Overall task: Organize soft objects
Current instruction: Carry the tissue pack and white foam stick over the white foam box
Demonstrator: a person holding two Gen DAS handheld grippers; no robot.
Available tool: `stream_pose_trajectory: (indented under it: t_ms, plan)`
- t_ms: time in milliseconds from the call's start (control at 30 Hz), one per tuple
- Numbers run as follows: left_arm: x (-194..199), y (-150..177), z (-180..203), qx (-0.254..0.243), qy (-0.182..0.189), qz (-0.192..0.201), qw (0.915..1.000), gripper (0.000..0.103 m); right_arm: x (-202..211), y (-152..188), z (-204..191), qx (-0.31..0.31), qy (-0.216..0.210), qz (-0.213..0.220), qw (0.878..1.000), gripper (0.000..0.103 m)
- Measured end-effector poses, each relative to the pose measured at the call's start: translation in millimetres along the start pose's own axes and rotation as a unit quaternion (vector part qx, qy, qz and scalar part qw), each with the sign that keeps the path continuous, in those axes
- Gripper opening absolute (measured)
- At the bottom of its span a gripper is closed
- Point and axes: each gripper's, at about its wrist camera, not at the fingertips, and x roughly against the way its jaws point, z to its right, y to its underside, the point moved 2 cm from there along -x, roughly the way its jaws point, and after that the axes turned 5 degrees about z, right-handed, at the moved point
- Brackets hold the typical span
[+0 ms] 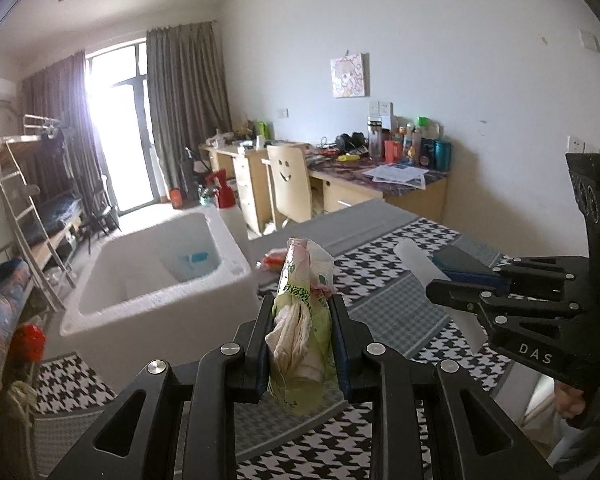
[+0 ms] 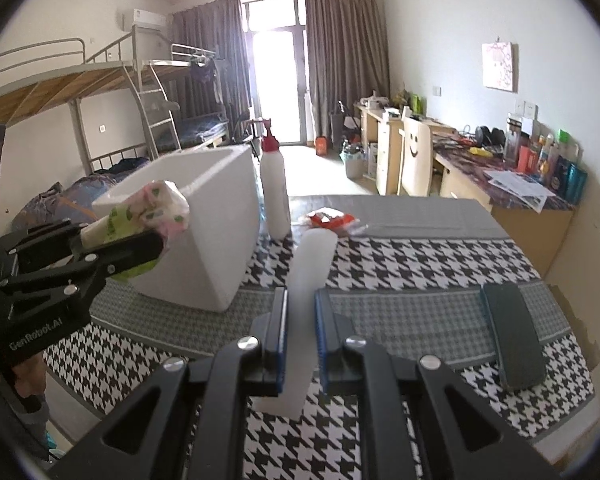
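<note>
Above the near half of the bench, which is covered by a houndstooth cloth, two soft items are held clear of the surface. A tissue pack, green and white with a pink printed end, is clamped lengthwise between the fingers of the left hand-held gripper; the wrapper is visibly squeezed, so the grip is judged firm enough for transport. The pack is held just beside the near rim of the white foam box, which stands at the left edge of the bench with its top open, and this position is judged to prepare a drop into the box. A pale translucent roll, possibly soft plastic or foam, is gripped by the right hand-held gripper, whose fingers are closed narrowly on its lower part while its far end projects forward over the cloth. A white spray bottle with a red head stands just beside the box, and a red-and-white packet lies near it toward the far edge. A dark flat case lies at the right edge. Both packet and case are untouched.
</note>
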Motion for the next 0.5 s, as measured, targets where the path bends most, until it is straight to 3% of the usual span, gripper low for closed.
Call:
stream_pose_trajectory:
  t_ms: [500]
  plan:
    - [-1,-28,-26,0.010,-0.018,0.029,0.9994,0.027,-9,-32,-6,0.001,-0.024,0.032,0.999,0.016]
